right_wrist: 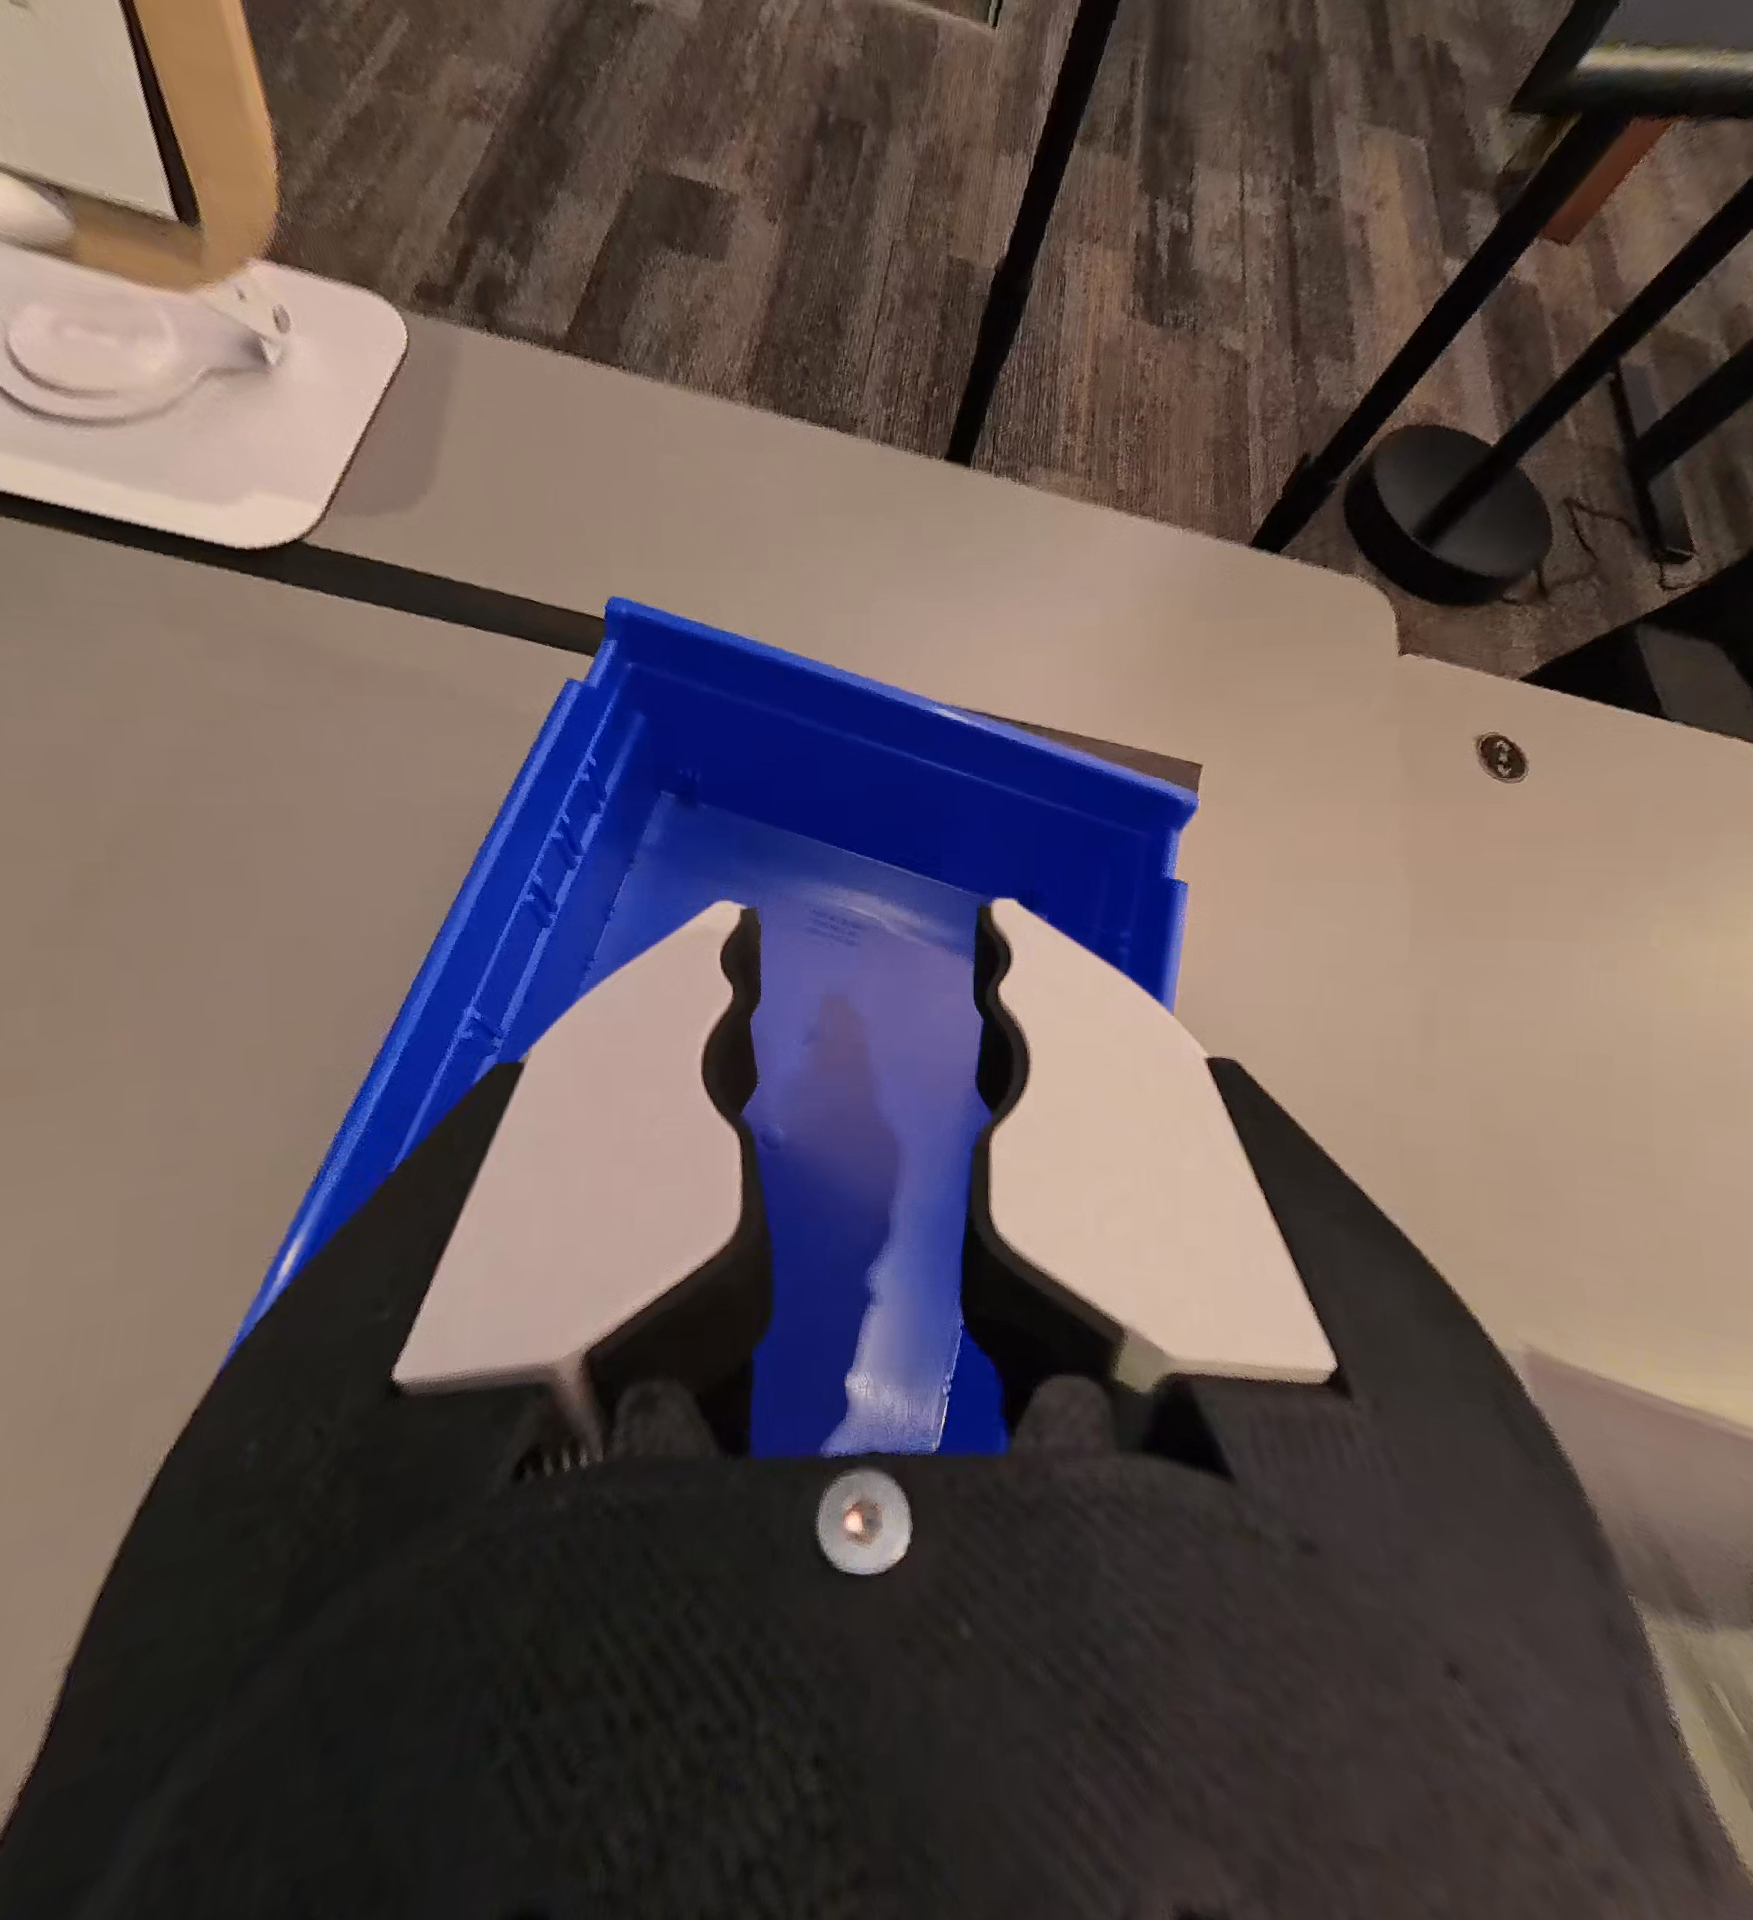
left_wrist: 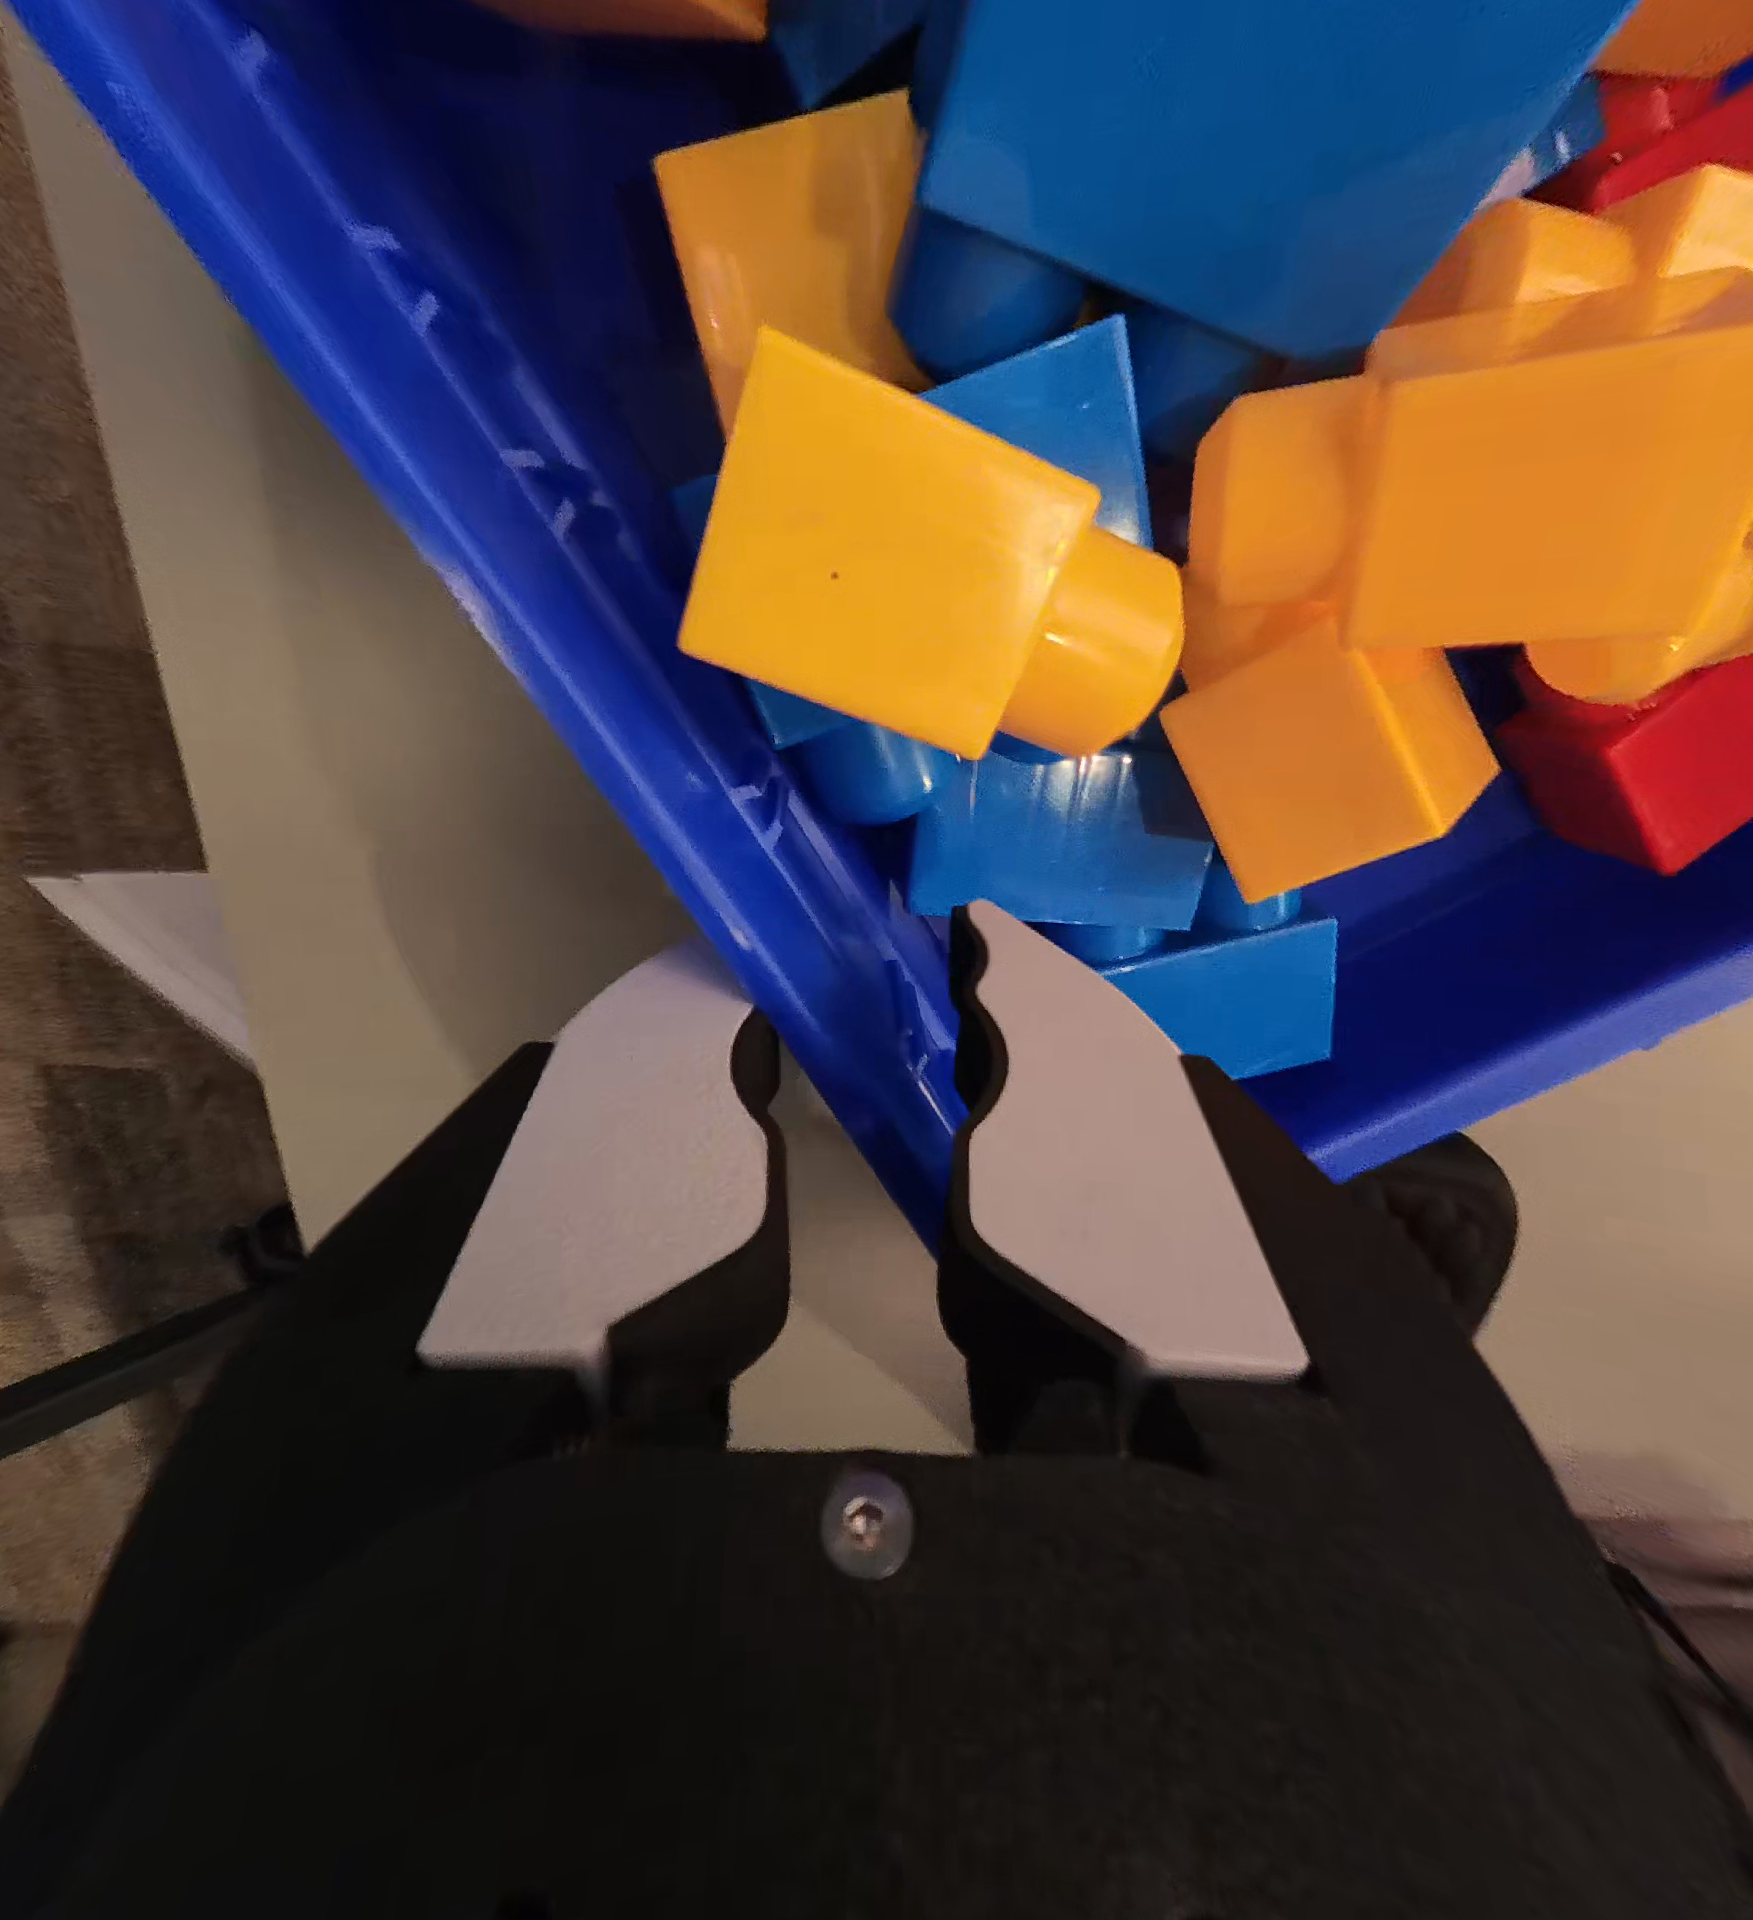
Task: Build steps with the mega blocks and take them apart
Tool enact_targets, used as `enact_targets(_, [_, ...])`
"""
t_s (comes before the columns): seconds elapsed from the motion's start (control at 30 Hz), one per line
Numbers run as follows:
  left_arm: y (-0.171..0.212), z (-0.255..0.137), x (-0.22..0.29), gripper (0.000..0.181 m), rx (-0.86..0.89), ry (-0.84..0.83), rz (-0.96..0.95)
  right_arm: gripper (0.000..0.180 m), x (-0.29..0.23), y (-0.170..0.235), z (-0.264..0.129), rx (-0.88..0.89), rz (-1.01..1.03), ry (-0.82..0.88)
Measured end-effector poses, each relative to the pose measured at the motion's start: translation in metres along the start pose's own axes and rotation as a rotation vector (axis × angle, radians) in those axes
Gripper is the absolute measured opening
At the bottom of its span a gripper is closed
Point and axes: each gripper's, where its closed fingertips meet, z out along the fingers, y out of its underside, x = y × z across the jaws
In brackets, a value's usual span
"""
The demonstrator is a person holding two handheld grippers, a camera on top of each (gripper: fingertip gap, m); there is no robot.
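The left gripper (left_wrist: 856, 997) was seen clamped astride the wall of a blue bin (left_wrist: 498, 540), which was tipped, with yellow, blue and red mega blocks (left_wrist: 882, 582) heaped at twelve to three o'clock. A firm grip and a slow pour were judged best, lest pieces scatter off the desk (right_wrist: 176, 831). The right gripper (right_wrist: 861, 914) was held released over an empty blue bin (right_wrist: 882, 748). Faint moulded marks on its floor could not be read.
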Motion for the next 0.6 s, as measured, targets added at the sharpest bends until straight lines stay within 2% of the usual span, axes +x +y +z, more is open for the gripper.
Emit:
enact_targets(0.27, [-0.048,0.008,-0.008,0.021,0.131,-0.161,0.204,0.041,-0.011,0.024,0.033,-0.137,-0.085,-0.002])
enact_targets(0.6, [-0.067,0.01,0.026,0.019,0.196,-0.081,0.415,0.041,-0.027,0.037,0.05,-0.207,-0.178,-0.022])
